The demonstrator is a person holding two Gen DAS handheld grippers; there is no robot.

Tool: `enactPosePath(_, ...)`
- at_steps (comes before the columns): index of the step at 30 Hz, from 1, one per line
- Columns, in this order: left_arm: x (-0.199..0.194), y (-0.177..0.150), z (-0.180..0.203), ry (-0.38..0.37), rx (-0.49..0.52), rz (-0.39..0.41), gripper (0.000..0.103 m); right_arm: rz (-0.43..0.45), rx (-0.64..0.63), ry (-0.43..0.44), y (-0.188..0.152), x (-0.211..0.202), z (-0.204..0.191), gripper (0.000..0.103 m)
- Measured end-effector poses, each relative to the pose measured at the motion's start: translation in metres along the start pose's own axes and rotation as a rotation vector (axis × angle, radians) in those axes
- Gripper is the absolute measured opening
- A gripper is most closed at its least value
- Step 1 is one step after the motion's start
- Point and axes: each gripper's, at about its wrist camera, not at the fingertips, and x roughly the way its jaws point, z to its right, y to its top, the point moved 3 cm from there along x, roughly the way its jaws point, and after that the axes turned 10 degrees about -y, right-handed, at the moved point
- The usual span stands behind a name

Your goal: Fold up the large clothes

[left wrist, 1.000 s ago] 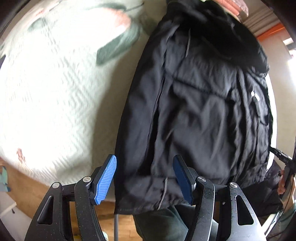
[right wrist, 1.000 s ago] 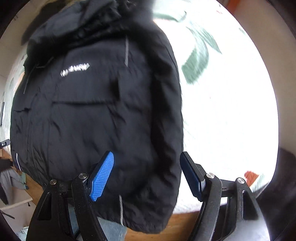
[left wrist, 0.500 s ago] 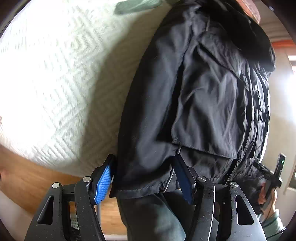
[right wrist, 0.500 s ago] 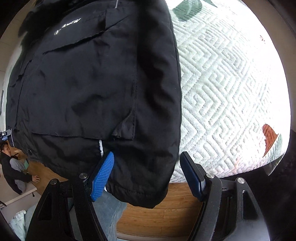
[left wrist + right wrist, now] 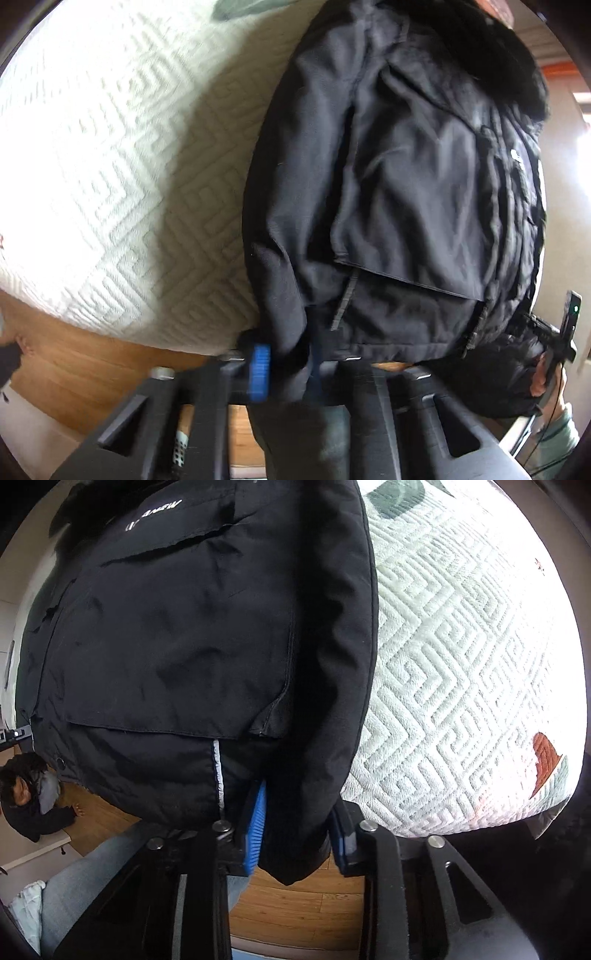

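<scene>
Since half a second ago, the left tongs have closed from apart to clamped on the black jacket's hem corner, which lies on the bed at its edge. From the right wrist, the right tongs have also narrowed and grip the jacket's other bottom corner, above the wooden floor.

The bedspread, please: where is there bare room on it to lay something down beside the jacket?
Bare bedspread lies beyond the black jacket on both outer sides. The near edge is crowded: each claw, left and right, grips a cuff.
</scene>
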Motion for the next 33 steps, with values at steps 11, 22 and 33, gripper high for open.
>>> enactPosePath(11,-0.094,0.027,0.066,-0.111,0.056,0.202,0.008,0.102,0.002,0.121,0.018,-0.1,0.008,0.011)
enactPosePath(22,-0.183,0.156,0.139,-0.25,0.181,0.458,0.008,0.282,0.146,0.283,0.121,-0.204,0.052,0.011)
enactPosePath(33,-0.204,0.335,0.167,-0.257,0.202,0.582,0.008,0.457,0.203,0.237,0.302,-0.245,0.08,0.011)
